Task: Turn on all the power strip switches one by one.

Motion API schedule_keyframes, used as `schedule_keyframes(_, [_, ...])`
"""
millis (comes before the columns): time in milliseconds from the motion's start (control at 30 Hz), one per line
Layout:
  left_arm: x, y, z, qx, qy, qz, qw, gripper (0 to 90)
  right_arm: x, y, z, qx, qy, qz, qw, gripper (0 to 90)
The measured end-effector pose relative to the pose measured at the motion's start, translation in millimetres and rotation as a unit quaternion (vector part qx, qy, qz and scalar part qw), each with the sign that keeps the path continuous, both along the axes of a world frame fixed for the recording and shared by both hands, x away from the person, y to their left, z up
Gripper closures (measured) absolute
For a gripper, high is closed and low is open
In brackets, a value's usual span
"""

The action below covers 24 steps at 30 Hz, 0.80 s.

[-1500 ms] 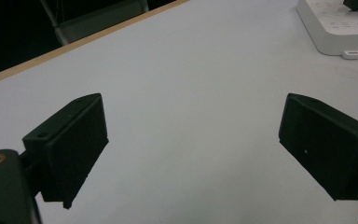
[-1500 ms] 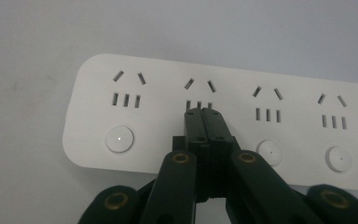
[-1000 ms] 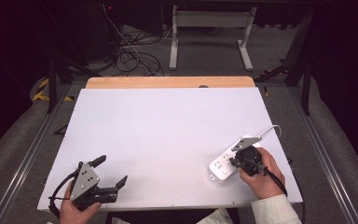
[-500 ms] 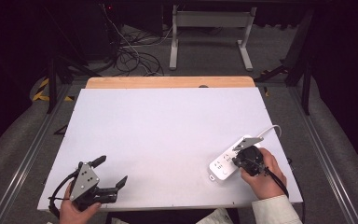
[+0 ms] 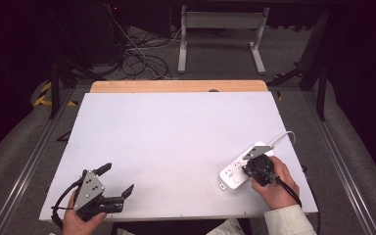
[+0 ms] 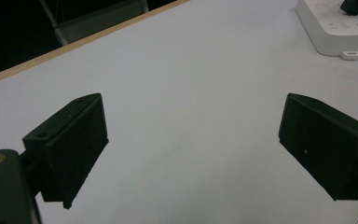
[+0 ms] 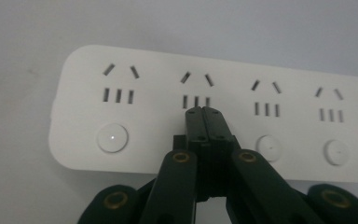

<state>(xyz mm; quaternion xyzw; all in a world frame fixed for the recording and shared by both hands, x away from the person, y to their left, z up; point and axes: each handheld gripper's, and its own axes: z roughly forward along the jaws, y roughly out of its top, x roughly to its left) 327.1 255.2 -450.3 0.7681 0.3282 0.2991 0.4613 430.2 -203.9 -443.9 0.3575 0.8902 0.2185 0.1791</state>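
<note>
A white power strip (image 5: 231,174) lies near the table's front right, with its white cord (image 5: 285,136) running off to the right. In the right gripper view the power strip (image 7: 223,77) shows several socket groups, each with a round button (image 7: 113,137) below it. My right gripper (image 5: 248,169) is shut with nothing between its jaws. Its tips (image 7: 204,112) rest over the spot of the second button, which is hidden under them. My left gripper (image 5: 118,178) sits at the front left, open and empty (image 6: 193,140), with the power strip (image 6: 335,23) far off.
The white table top (image 5: 176,137) has a wooden strip (image 5: 176,86) along its far edge. Beyond it, black cables (image 5: 137,54) and a white metal frame (image 5: 220,29) stand on the floor. Metal rails run along both sides.
</note>
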Motion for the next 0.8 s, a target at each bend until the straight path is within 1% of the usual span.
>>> schedule_keyframes(67, [0.5, 0.5, -0.2, -0.001, 0.001, 0.0, 1.0, 8.4, -0.4, 3.0, 0.6, -0.012, -0.002, -0.002, 0.9999, 90.0])
schedule_keyframes(100, [0.7, 0.4, -0.3, -0.002, 0.002, 0.0, 1.0, 8.4, -0.4, 3.0, 0.6, -0.012, -0.002, -0.002, 0.9999, 90.0])
schedule_keyframes(133, [0.4, 0.5, 0.0, -0.001, 0.001, 0.0, 1.0, 8.4, 0.0, 2.4, -0.2, -0.006, -0.015, 0.003, 0.9999, 90.0])
schedule_keyframes(200, [0.0, 0.6, 0.4, -0.004, 0.001, 0.001, 1.0, 8.4, -1.3, -1.0, 1.8, 0.017, -0.029, 0.009, 0.9994, 90.0])
schedule_keyframes(233, [0.9, 0.8, 0.4, -0.002, -0.001, 0.001, 1.0, 8.4, -3.0, -3.1, 5.7, 0.041, -0.037, 0.018, 0.9983, 90.0])
schedule_keyframes(300, [2.2, 0.4, -0.1, -0.002, 0.002, 0.002, 1.0, 8.4, -6.9, -7.6, 18.4, 0.086, -0.061, 0.027, 0.9941, 90.0])
schedule_keyframes(333, [2.2, 0.4, -0.1, -0.002, 0.002, 0.002, 1.0, 8.3, -6.9, -7.6, 18.4, 0.086, -0.061, 0.027, 0.9941, 90.0])
schedule_keyframes(400, [2.7, -0.1, -0.3, -0.002, 0.003, 0.001, 1.0, 8.4, -8.6, -10.0, 26.6, 0.101, -0.068, 0.032, 0.992, 90.0])
schedule_keyframes(433, [2.4, -0.4, -0.3, -0.001, 0.004, 0.001, 1.0, 8.4, -9.3, -10.7, 27.5, 0.105, -0.072, 0.031, 0.9914, 90.0])
schedule_keyframes(533, [1.0, -0.4, 0.2, 0.0, -0.001, 0.0, 1.0, 8.4, -9.6, -13.2, 25.8, 0.107, -0.07, 0.033, 0.9912, 90.0])
schedule_keyframes(633, [0.7, 0.5, 0.5, -0.001, -0.003, 0.002, 1.0, 8.3, -10.4, -15.3, 27.6, 0.115, -0.076, 0.035, 0.9898, 90.0])
schedule_keyframes(667, [0.8, 0.5, 0.4, -0.002, 0.0, 0.001, 1.0, 8.3, -10.6, -15.4, 28.7, 0.117, -0.075, 0.036, 0.9896, 90.0])
schedule_keyframes(800, [1.9, -0.2, -0.1, 0.0, 0.0, 0.0, 1.0, 8.4, -10.1, -15.4, 30.3, 0.11, -0.068, 0.032, 0.9911, 90.0])
